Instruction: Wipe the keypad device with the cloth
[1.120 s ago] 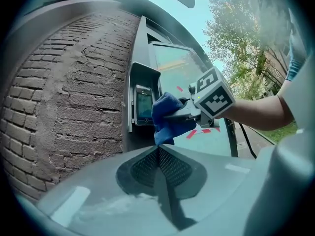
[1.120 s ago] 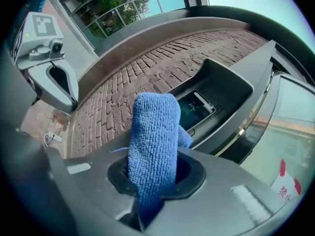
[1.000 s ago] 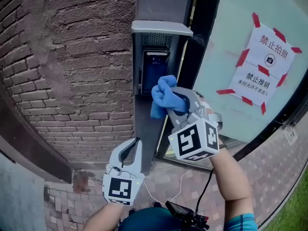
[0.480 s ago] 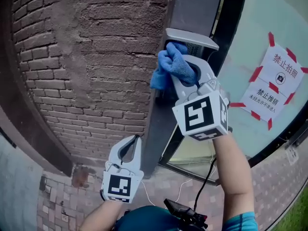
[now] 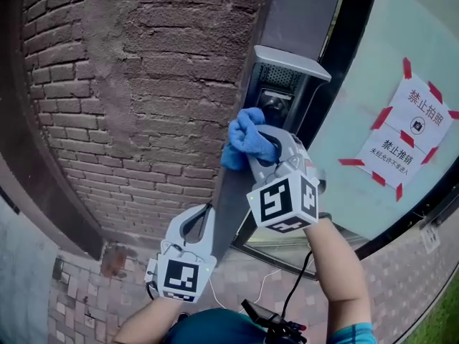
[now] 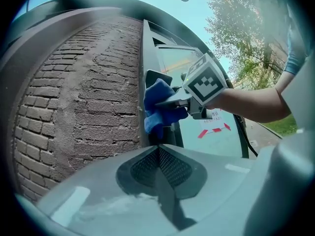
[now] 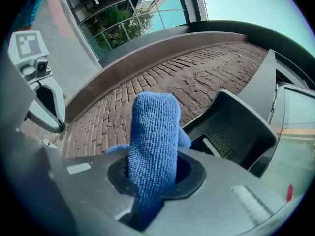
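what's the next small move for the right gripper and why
Probably slide the right gripper up, so the cloth clamped in it presses onto the keypad device's dark panel. In the head view the cloth sits at the device's lower left edge, and the panel under the hood is uncovered.

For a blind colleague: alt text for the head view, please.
The right gripper holds a blue cloth at the lower edge of a hooded keypad device on a dark post beside a brick wall. The left gripper hangs below, shut and empty.

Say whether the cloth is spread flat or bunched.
Bunched: the blue cloth stands as a folded wad, clamped in the jaws of the right gripper.
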